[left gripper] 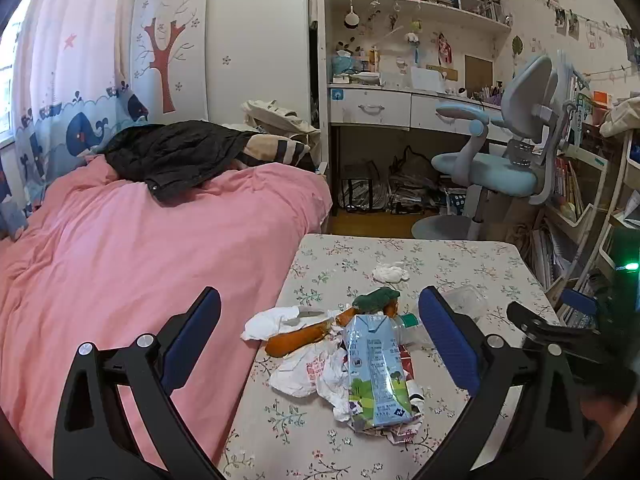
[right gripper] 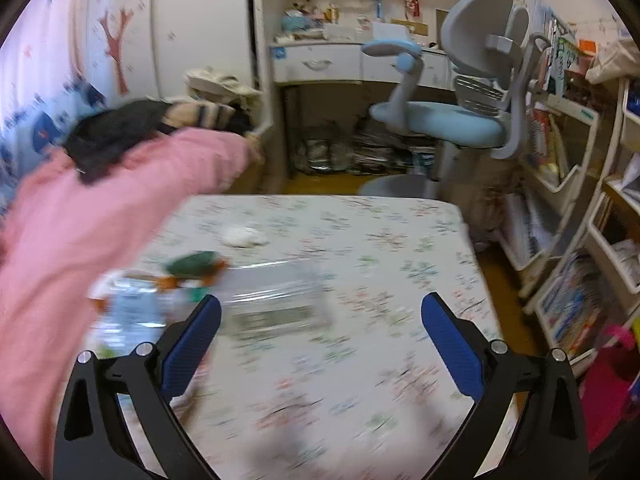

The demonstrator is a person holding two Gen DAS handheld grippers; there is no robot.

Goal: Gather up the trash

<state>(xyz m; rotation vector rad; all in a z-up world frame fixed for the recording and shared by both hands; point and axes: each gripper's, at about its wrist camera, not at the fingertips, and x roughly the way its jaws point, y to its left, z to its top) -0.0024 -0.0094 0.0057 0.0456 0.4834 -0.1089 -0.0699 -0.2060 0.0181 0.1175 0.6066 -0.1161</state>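
Trash lies in a pile on the floral table [left gripper: 460,256]: a light blue milk carton [left gripper: 378,372], crumpled white wrappers [left gripper: 308,372], an orange peel [left gripper: 298,340], a green scrap [left gripper: 376,298], a clear bottle with a green cap [left gripper: 406,324], a clear plastic box [left gripper: 466,300] and a white tissue ball [left gripper: 390,273]. My left gripper [left gripper: 320,320] is open above the pile. My right gripper [right gripper: 320,320] is open and empty over the table; the clear box [right gripper: 276,296] lies blurred just ahead of it, with the tissue [right gripper: 244,236] farther back.
A bed with a pink cover [left gripper: 140,248] borders the table's left side, with dark clothes [left gripper: 176,152] on it. A blue desk chair [left gripper: 500,152] and desk stand behind. Bookshelves [right gripper: 568,184] line the right. A pink bag [right gripper: 612,376] sits at lower right.
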